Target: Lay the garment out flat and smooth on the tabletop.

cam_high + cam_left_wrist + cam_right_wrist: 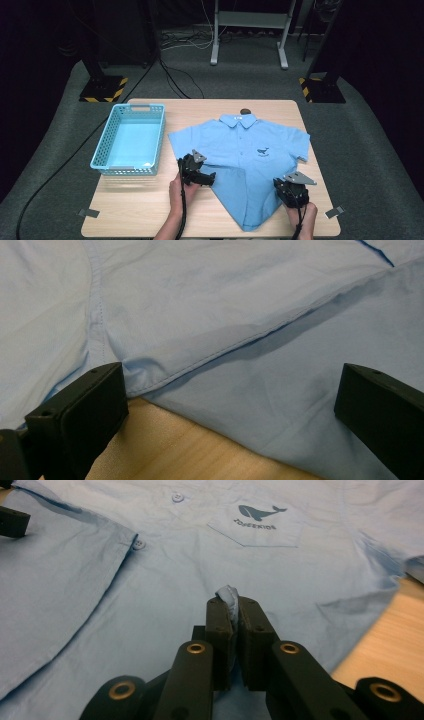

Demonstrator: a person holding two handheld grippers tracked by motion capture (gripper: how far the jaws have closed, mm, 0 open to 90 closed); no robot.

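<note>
A light blue short-sleeved shirt (pixel 250 142) lies face up on the wooden table (pixel 135 205), collar at the far side, with a dark whale logo (pixel 257 512) on its chest pocket. Its lower left part is folded over toward the middle. My left gripper (pixel 209 177) sits at the shirt's left edge, its jaws wide apart in the left gripper view (pixel 230 385) with the fabric hem (pixel 200 365) lying between them, untouched. My right gripper (pixel 287 192) is at the shirt's lower right, and the right gripper view shows it (pixel 233 602) shut on a small pinched fold of the blue cloth.
A light blue plastic basket (pixel 102 145), with nothing inside, stands at the table's left side. Bare wood runs along the near edge in front of the basket. Black stands and cables sit on the floor beyond the table.
</note>
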